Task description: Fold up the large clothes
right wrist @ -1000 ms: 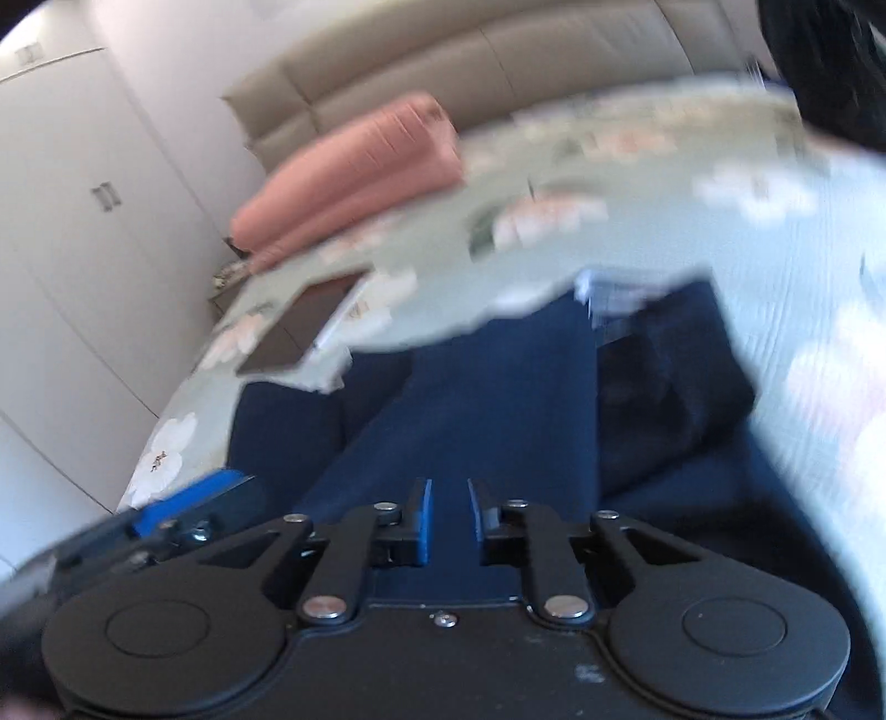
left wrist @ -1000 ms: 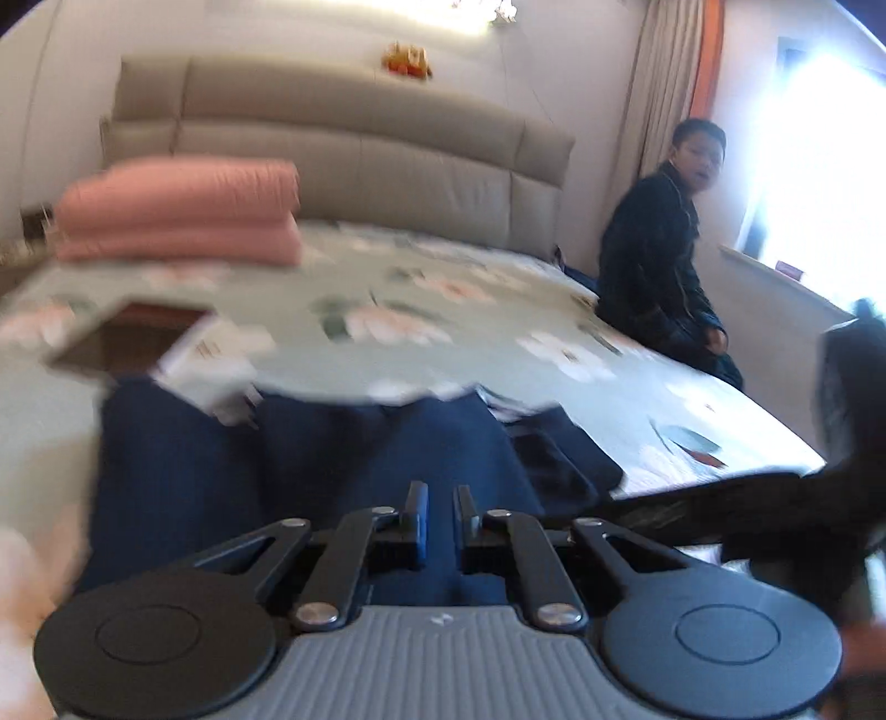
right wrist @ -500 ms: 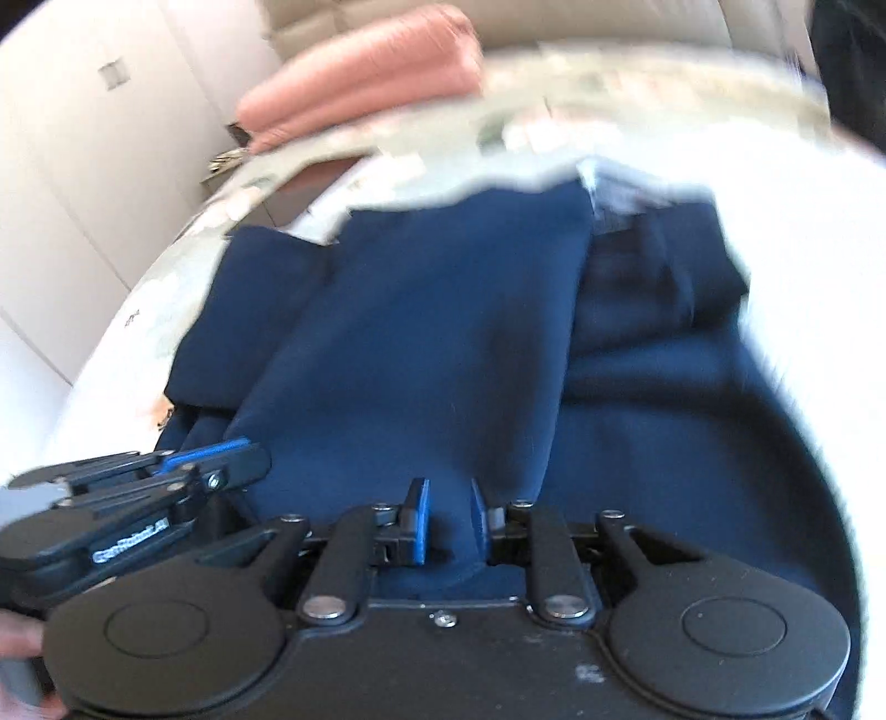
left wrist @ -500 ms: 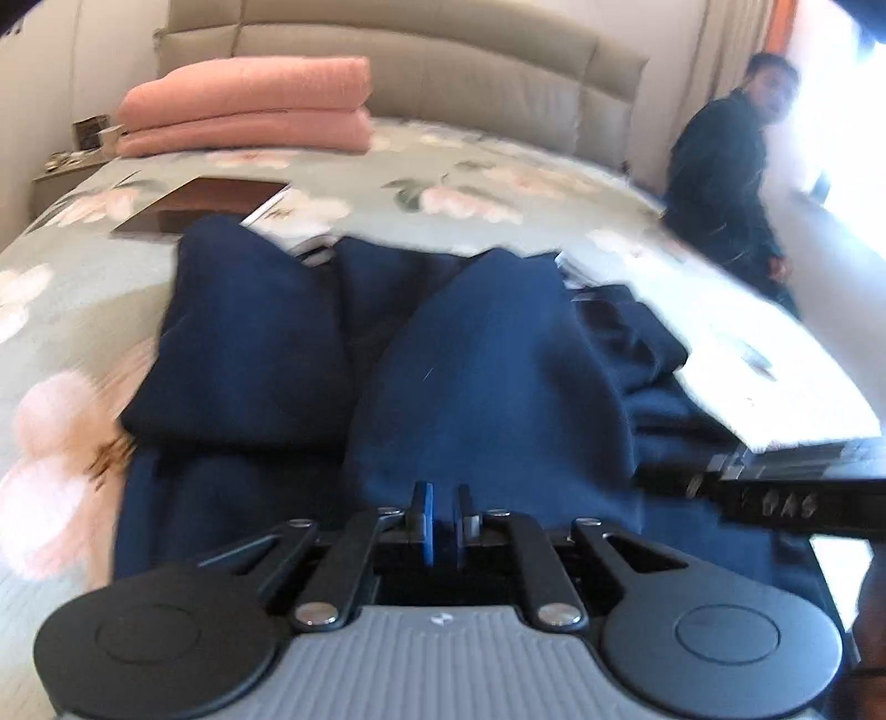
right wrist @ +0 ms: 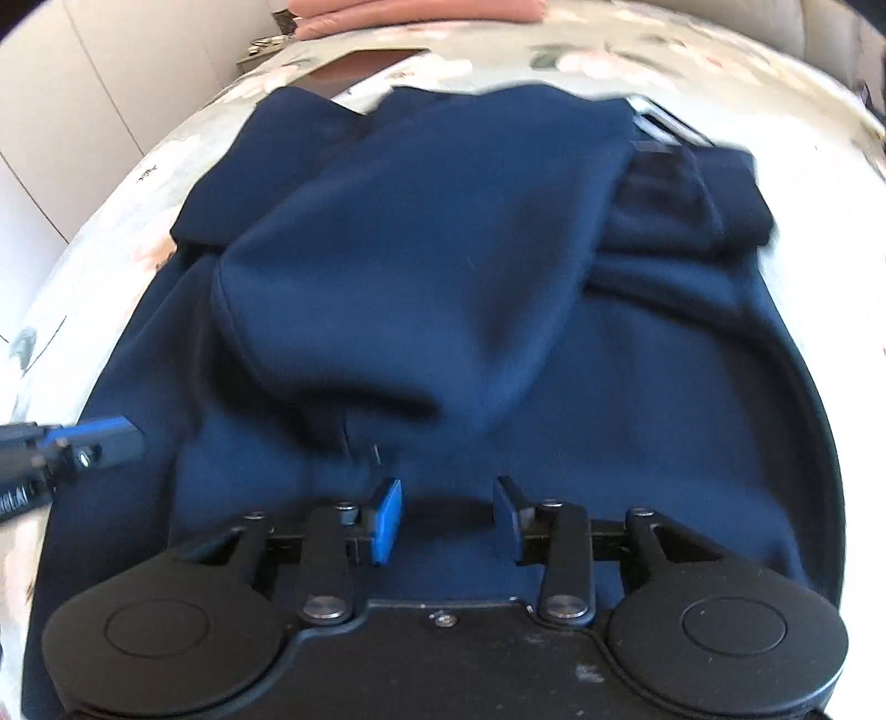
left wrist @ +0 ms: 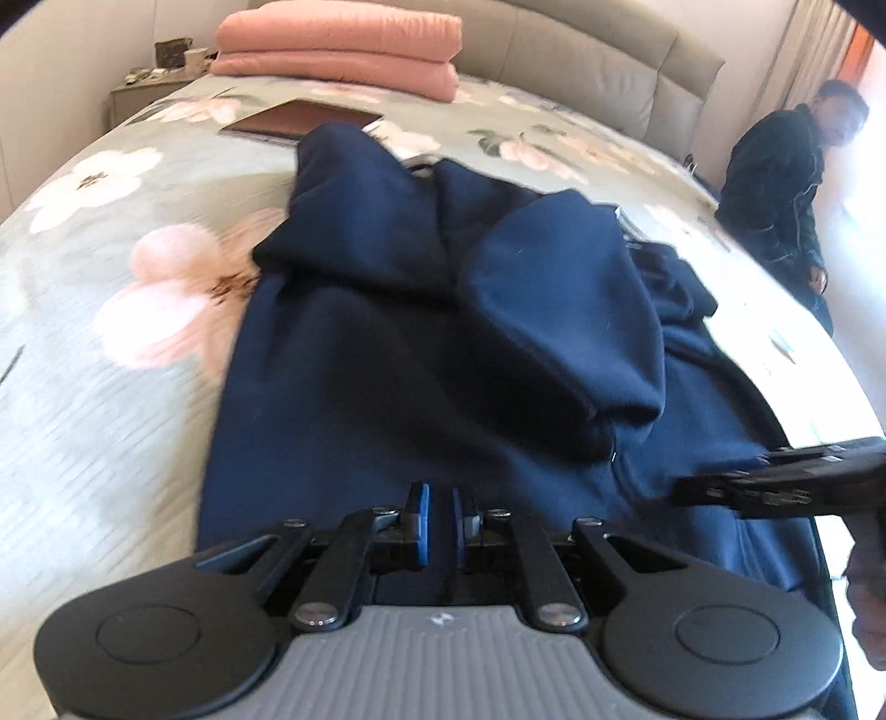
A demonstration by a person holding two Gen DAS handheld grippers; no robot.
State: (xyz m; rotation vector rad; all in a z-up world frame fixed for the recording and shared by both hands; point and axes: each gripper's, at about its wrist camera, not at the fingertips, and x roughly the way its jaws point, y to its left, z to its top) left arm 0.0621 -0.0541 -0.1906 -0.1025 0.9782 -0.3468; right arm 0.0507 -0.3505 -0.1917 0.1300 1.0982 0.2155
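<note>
Navy hoodie [left wrist: 443,332] lies folded on the floral bed [left wrist: 111,360], just ahead of both grippers.

Left gripper [left wrist: 440,518]: fingers nearly together, nothing visibly held. Right gripper [right wrist: 446,512]: fingers apart above the cloth. Only the left view shows a seated man [left wrist: 786,183] and pink blankets [left wrist: 338,44].

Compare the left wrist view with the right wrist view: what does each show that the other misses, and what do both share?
Only the left wrist view shows the seated man by the curtain, the headboard and the nearly closed left tool. Only the right wrist view shows the white wardrobe doors and the open right tool. Both show the navy garment spread on the flowered bedspread, the pink blankets and the brown flat thing.
</note>
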